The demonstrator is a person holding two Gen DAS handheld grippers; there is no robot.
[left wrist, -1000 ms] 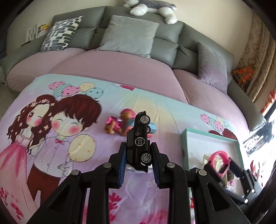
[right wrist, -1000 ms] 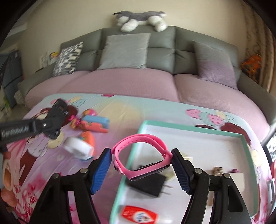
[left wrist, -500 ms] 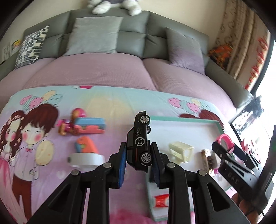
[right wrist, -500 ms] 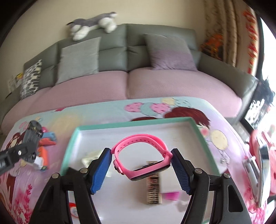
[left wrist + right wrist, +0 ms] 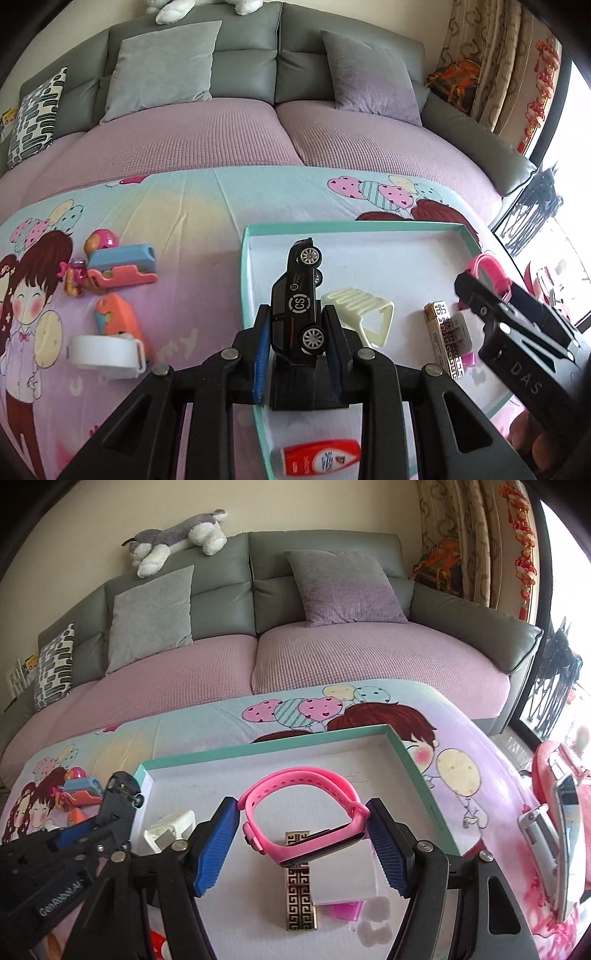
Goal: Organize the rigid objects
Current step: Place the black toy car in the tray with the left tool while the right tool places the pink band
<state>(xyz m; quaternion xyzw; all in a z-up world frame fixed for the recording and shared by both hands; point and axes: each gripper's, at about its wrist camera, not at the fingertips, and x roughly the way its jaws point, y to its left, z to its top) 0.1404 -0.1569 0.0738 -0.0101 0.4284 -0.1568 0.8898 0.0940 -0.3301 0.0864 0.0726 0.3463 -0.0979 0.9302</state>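
My left gripper [image 5: 295,328] is shut on a black toy car [image 5: 297,295], nose up, held over the left part of the teal-rimmed white tray [image 5: 369,226]. My right gripper [image 5: 303,834] is shut on a pink watch band [image 5: 306,812], held above the tray [image 5: 258,744]. The right gripper also shows at the right of the left wrist view [image 5: 476,284], and the left gripper with the car at the left of the right wrist view [image 5: 122,797]. In the tray lie a cream plastic clip [image 5: 358,312], a gold patterned lighter [image 5: 448,341], a red-and-white tube [image 5: 319,456] and a black adapter partly hidden under the left gripper.
On the cartoon-print cloth left of the tray lie a white tape roll [image 5: 105,354], an orange block [image 5: 114,317], a blue-and-pink toy [image 5: 122,267] and small pink figures [image 5: 101,240]. A grey-and-mauve sofa [image 5: 258,122] stands behind. A phone on a red stand [image 5: 565,834] is at the right.
Both grippers have moved right and forward over the tray, each keeping its object. The car now hangs over the tray's left part, the watch band over its middle.
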